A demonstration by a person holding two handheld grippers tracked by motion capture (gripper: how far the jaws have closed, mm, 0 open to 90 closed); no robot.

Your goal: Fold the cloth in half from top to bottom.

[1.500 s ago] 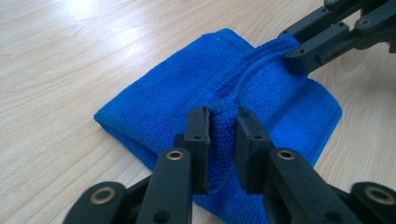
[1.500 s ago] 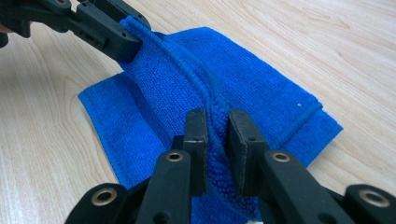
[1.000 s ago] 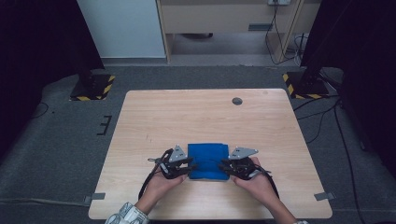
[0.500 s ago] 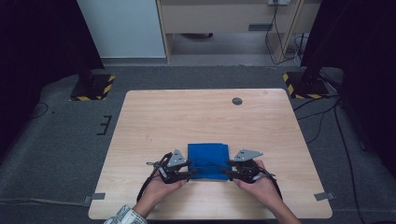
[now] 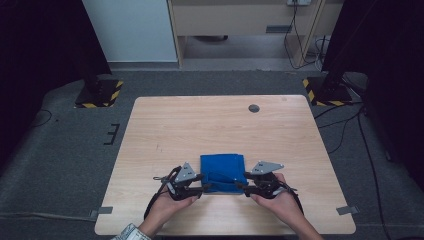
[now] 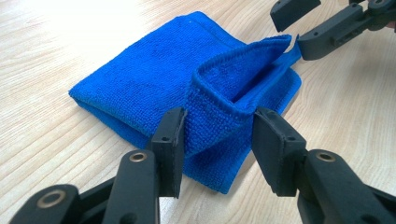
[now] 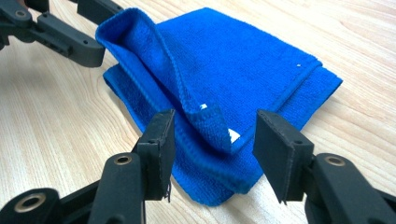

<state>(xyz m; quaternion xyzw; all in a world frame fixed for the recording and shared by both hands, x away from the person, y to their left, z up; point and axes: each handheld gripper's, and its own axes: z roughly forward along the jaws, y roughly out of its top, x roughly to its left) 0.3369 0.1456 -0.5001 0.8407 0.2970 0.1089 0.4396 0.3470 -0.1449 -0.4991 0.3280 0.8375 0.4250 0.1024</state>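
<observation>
**Now both tongs stand open around a raised fold of the blue cloth**

Folded into a small square, the blue cloth [image 5: 223, 172] lies flat on the near middle of the tabletop [image 5: 165, 130], just ahead of the person's two hands. Its top layer is lifted along the near edge into a soft ridge that stands up from the rest.

At one end of that ridge, the left tongs [image 6: 217, 140] have the upright loop of cloth between their jaws. The jaws have just been opening; one sits right against the fabric, the other stands apart from it, so nothing is pinched. At the other end, the right tongs [image 7: 212, 142] have also just been opening, and the curled corner with its small white tag [image 7: 233, 135] sits loose in the gap, clear of both jaws.

From above, the left tongs [image 5: 200, 187] and right tongs [image 5: 242, 187] point inward at each other from either side of the cloth's near edge, each held low in a hand, left hand [image 5: 167, 207] and right hand [image 5: 280, 202].

Farther off, a small dark round disc [image 5: 254, 108] sits near the tabletop's far edge.
</observation>
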